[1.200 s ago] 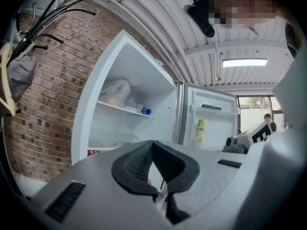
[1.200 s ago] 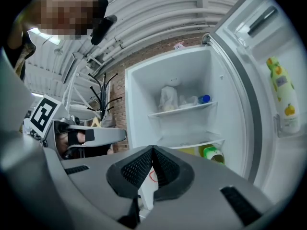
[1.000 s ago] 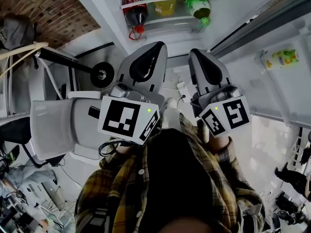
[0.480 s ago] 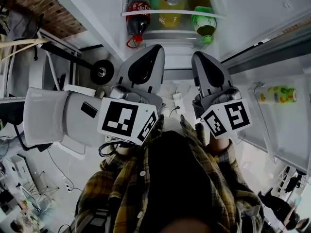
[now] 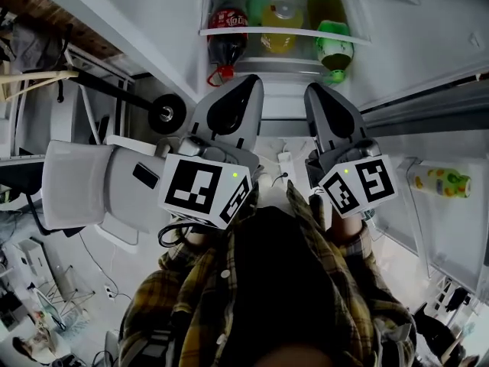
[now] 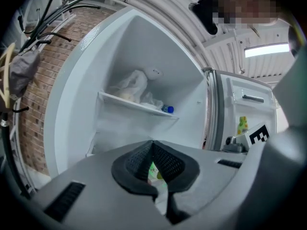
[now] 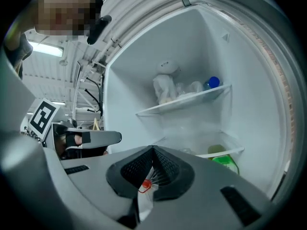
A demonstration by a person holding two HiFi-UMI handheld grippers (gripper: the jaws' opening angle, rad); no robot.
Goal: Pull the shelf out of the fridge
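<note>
The open fridge fills the top of the head view. Its glass shelf (image 5: 279, 31) has a white front rim and carries a red-capped cola bottle (image 5: 227, 40), a yellow bottle (image 5: 280, 27) and a green bottle (image 5: 335, 48). My left gripper (image 5: 253, 79) and right gripper (image 5: 312, 88) stand side by side just short of that shelf, both shut and empty. In the left gripper view the jaws (image 6: 152, 143) meet below an upper shelf (image 6: 136, 104). In the right gripper view the jaws (image 7: 153, 148) are closed, with the green bottle (image 7: 225, 163) to their right.
The upper shelf holds a white bag (image 6: 132, 85) and a blue-capped bottle (image 6: 167, 109). The open fridge door at the right has a yellow drink (image 5: 439, 182) in its bin. A white chair (image 5: 92, 182) and a black wheel (image 5: 166, 113) stand at the left by a brick wall.
The fridge shelf with its bottles has come lower and further into the head view. Both grippers stay shut and side by side, pointing at it. The door's yellow drink has slid down and right.
</note>
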